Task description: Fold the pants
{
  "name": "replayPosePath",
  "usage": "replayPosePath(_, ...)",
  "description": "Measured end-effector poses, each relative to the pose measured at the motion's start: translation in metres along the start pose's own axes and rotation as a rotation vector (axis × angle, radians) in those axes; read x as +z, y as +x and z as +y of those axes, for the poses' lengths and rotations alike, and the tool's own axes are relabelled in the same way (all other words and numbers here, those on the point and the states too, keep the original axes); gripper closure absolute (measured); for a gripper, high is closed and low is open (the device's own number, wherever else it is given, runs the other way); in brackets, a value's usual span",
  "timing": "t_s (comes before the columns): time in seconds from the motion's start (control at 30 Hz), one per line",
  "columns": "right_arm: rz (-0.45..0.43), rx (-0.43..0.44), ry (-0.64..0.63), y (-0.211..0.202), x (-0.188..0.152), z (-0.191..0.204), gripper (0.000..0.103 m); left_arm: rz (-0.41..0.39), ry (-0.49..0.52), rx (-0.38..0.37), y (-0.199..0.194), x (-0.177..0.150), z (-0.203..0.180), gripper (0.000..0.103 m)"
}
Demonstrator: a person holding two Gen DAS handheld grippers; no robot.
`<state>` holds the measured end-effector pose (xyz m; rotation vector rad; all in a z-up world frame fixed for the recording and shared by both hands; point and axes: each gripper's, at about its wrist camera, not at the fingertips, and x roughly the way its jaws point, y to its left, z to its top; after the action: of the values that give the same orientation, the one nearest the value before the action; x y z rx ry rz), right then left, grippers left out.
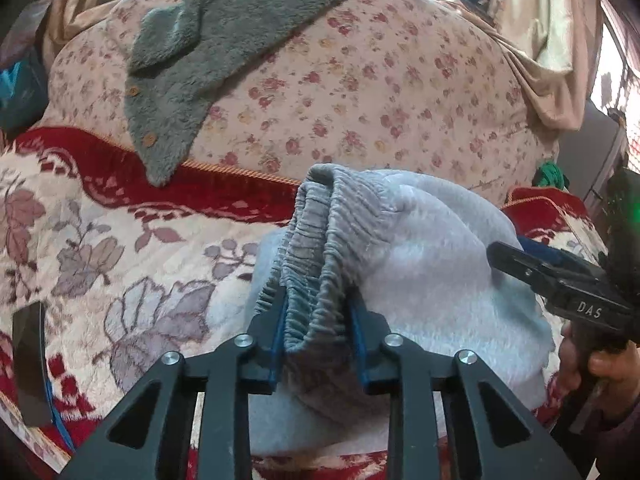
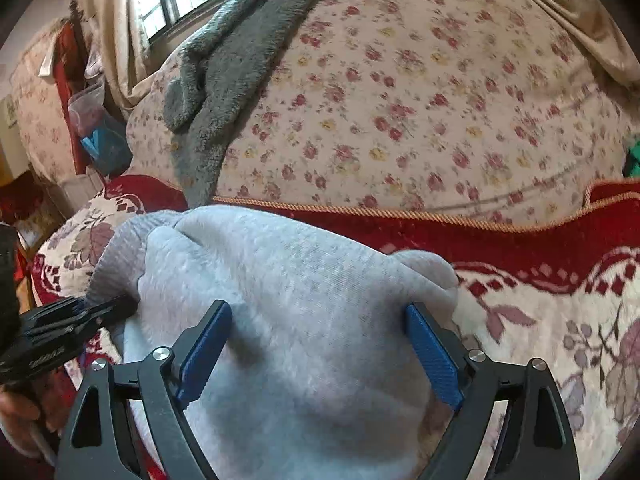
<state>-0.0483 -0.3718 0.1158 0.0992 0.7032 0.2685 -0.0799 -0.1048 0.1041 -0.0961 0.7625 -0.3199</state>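
My left gripper (image 1: 318, 330) is clenched on the bunched waistband (image 1: 320, 248) of the pants (image 1: 432, 280); my right gripper (image 2: 320, 344) is spread wide, pads either side of the grey bundle, not pinching; the pants sit as a thick folded mound on the blanket (image 1: 120, 240), just before the floral bedding (image 1: 340, 92); a grey fleece (image 1: 208, 52) lies farther back. Risk, as I judge it: the elastic is bulky, so it may slip and the layers spring apart if I pull; the loose right side could drag askew. Readable: "DAS" on the right gripper's body.
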Motion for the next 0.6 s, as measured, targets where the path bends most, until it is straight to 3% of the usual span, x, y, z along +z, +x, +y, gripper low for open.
replayPosePath(0.13,0.003,-0.023,-0.098,0.019,0.004,0.019,0.007,0.003,-0.056,0.001,0.003,-0.005,0.013,0.076)
replayPosePath(0.3,0.059,-0.018,-0.104,0.047,0.004,0.019,0.0,-0.013,-0.041,0.045,0.009,-0.007,0.006,0.074)
replayPosePath(0.5,0.055,-0.012,-0.079,0.037,-0.003,0.011,0.0,-0.041,-0.023,0.115,0.011,-0.008,-0.008,0.062)
replayPosePath(0.6,0.087,0.01,-0.026,0.026,-0.004,0.004,0.0,-0.048,-0.043,0.142,0.009,-0.008,-0.01,0.046)
